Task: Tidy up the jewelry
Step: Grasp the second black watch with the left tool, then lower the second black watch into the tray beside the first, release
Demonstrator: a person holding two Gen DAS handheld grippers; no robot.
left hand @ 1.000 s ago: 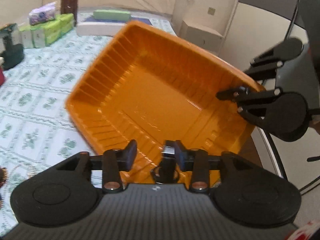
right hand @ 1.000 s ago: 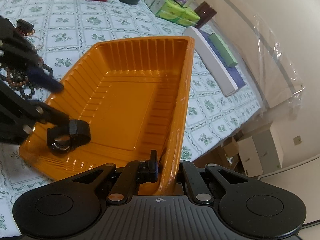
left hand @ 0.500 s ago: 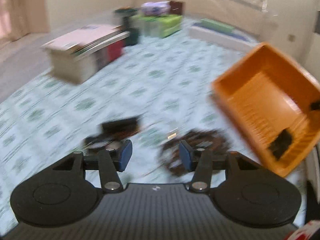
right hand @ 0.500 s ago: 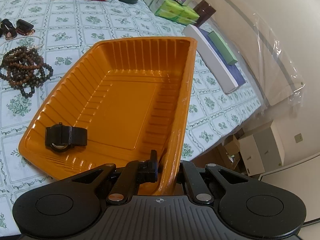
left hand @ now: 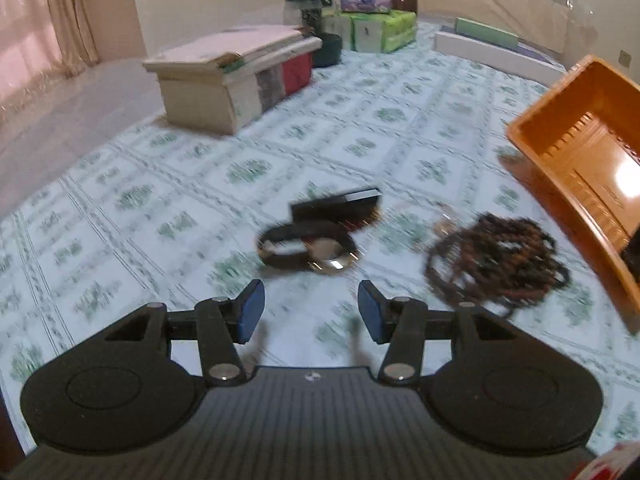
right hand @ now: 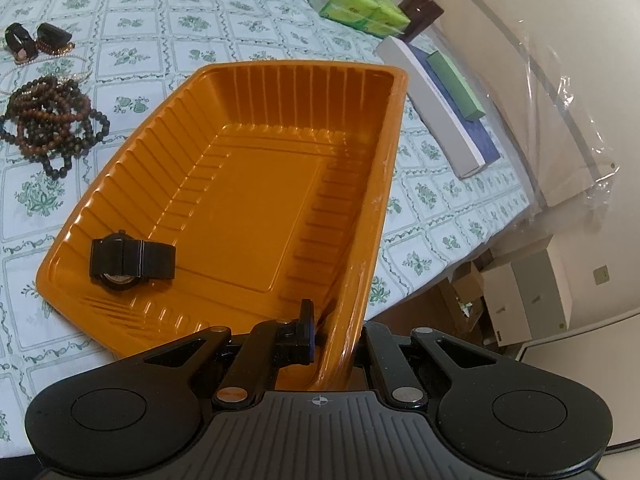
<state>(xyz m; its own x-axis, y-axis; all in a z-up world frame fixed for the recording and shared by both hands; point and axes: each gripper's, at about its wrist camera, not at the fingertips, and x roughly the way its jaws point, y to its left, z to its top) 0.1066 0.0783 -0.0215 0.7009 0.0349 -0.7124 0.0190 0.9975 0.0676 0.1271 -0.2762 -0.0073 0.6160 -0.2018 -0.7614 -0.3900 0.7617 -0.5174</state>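
Left gripper (left hand: pixel 311 312) is hanging spread and empty over the patterned desk (left hand: pixel 160 200), jaws just been opening, nothing between them. Right gripper (right hand: pixel 336 336) is pressed together, pinching the near right rim of the orange tray (right hand: pixel 256 184) and holding it tilted.

One black watch (right hand: pixel 128 266) is already lying in the tray at about 8 o'clock of its floor. Remaining jewelry is sitting on the desk: a second watch (left hand: pixel 308 250) dead ahead at 12 o'clock of the left gripper, a dark flat case (left hand: pixel 336 204) just behind it, touching or nearly so, and a brown bead pile (left hand: pixel 496 260) at 2 o'clock, near the tray edge. A thin pale chain seems to be lying by the beads, too blurred to confirm.

Judged step: reaching for the second watch. Doing it well: coming down with the pads straddling the band, not the face, closing firmly, lifting clear of the case behind it. Right side should be keeping the tray steady so the first watch isn't sliding.

Writing: none readable; the tissue packs (right hand: pixel 360 4) at the far desk edge are showing print too small to read.
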